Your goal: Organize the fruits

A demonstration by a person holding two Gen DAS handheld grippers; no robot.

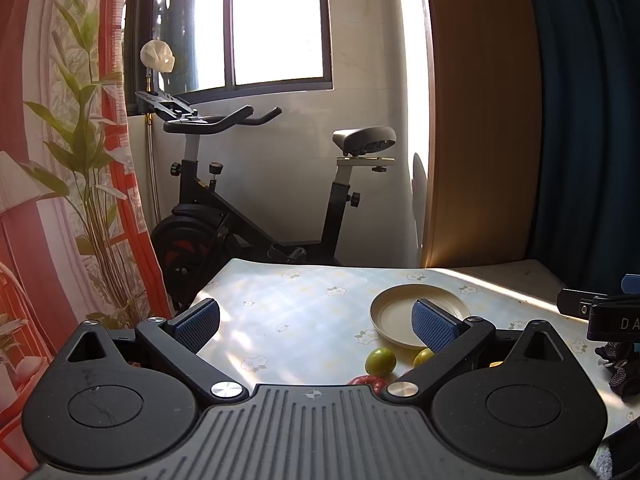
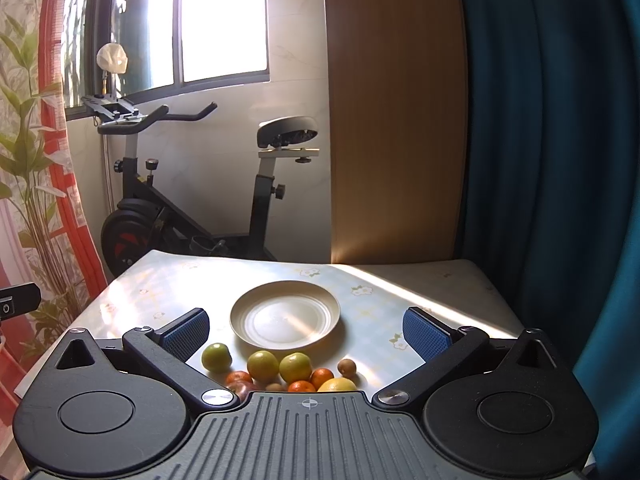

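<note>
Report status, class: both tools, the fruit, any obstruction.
Left tool open, right tool open, both empty. Plate bare; fruit pile on the table just short of it. Nothing in the way.

Each tool is matte black plastic. The left tool (image 1: 316,322) has two angled arms ending in fingers with blue, cross-hatched pads (image 1: 198,324), silver round-headed screws at the arm pivots, two round housings with raised discs, and triangular cut-outs in the outer lugs. A grey ribbed plate with a small crosshair mark sits in the middle. The right tool (image 2: 307,334) is built the same way, with the same blue pads (image 2: 426,334), silver screws and ribbed plate.
</note>
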